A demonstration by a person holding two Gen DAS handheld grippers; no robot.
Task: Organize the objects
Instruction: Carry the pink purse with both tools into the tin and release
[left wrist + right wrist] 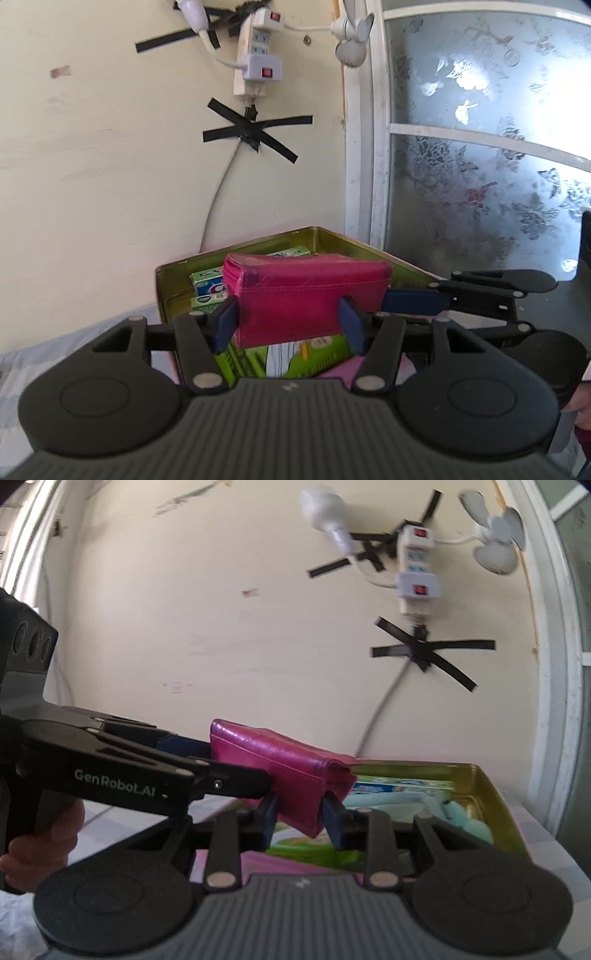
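Note:
A pink wallet (310,295) hangs in the air just above an open gold tin (258,239), held from two sides. My left gripper (288,325) is shut on its near long side, one blue pad against each face. My right gripper (397,299) comes in from the right and reaches the wallet's right end. In the right wrist view the wallet (280,760) tilts down to the right, and my right gripper (301,821) is shut on its lower corner. There my left gripper (236,764) clamps the wallet's left end. The tin (480,779) holds green and white boxes (402,786).
A toothpaste box (210,286) and a green packet (314,354) lie in the tin. On the wall behind are a power strip (255,55), a taped cable and a small white fan (351,40). A frosted window (480,147) stands right. A hand (44,834) holds the left gripper.

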